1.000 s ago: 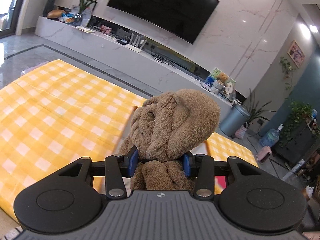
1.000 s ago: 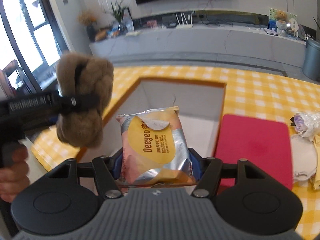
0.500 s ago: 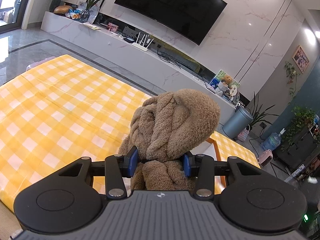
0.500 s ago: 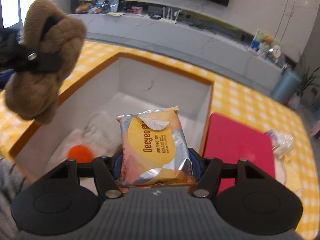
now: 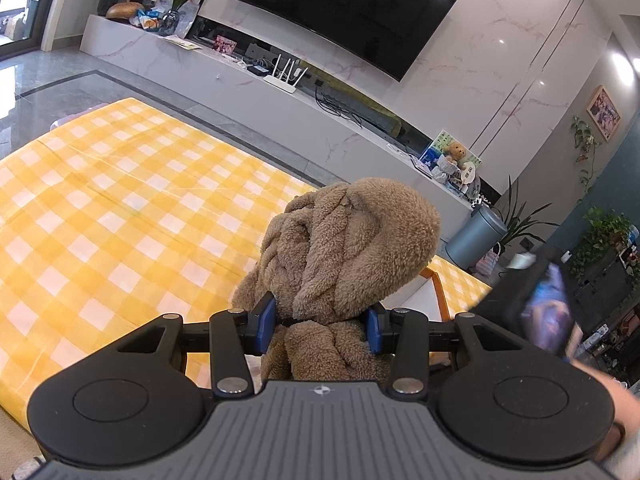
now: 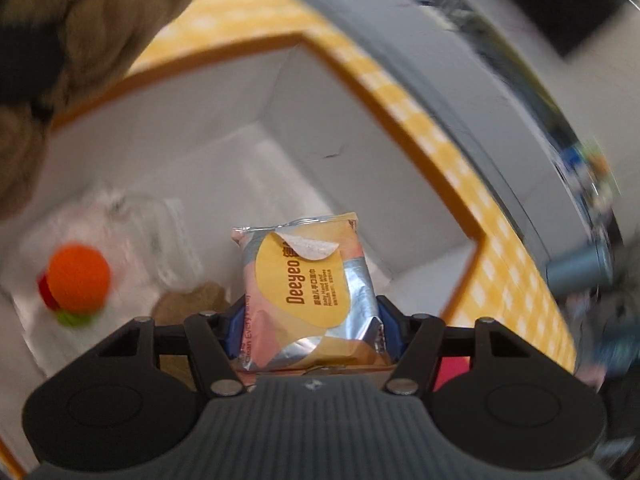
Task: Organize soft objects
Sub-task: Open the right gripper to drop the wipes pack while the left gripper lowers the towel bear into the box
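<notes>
Right gripper [image 6: 310, 330] clamps silver-orange wipes pack [image 6: 310, 292] above white orange-rimmed box [image 6: 360, 128] ahead, for dropping; left gripper [image 5: 322, 322] clenches brown fleece bundle [image 5: 344, 252], waiting.

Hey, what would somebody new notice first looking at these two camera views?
Probably the fluffy brown plush, clamped in the left gripper above the yellow checked tablecloth. Next, the foil wet-wipes pack pinched in the right gripper over the open white box, where an orange ball lies.

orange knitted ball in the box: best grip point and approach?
Grip the orange knitted ball across its round middle, coming straight down from above. The white box walls block side approaches, and its blurred red and green part below gives no clear hold.
</notes>
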Tool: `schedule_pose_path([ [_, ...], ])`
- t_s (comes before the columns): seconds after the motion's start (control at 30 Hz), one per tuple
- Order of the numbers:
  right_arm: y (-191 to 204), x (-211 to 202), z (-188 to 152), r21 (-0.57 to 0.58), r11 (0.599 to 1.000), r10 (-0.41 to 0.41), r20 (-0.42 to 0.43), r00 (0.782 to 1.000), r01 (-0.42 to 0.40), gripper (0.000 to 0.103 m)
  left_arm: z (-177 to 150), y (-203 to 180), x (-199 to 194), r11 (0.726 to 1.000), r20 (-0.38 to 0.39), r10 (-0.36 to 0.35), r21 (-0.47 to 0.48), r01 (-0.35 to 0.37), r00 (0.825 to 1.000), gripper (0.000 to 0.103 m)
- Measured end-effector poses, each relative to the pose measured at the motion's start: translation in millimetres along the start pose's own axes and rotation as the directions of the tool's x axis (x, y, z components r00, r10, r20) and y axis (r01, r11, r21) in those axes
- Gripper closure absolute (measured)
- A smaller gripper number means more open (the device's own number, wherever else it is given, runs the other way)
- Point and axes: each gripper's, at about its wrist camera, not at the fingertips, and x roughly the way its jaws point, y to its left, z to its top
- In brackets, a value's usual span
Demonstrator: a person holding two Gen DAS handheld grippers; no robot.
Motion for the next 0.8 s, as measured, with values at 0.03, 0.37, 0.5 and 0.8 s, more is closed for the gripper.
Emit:
schedule_pose_path([
  [0.03,3,4,3,-0.056,0.998,0.010,-0.005,1.000,-0.011,0.040,0,0,1,1.000,-0.001,-0.002,0.001,0.002,1.000,0.053],
  [0.37,5,46,7,-0.315,0.948,0.023,-0.088,0.996,-0.050,0.040,-3,1,10,1.000,-0.018,-0.006,0.018,0.006,1.000,0.053],
  [0.5,2,43,2,-0.308,0.951,-0.003,-0.109,0.994,-0.031,0.033,-3,2,14,1.000,-0.026,-0.010,0.020,0.011,1.000,0.053],
  [0.8,-6,-9,-10,-0.174,0.983,-0.060,0.043,0.997,0.066,0.018,-4,1,15,1.000,-0.026,-0.006,0.028,0.006,1.000,0.053],
])
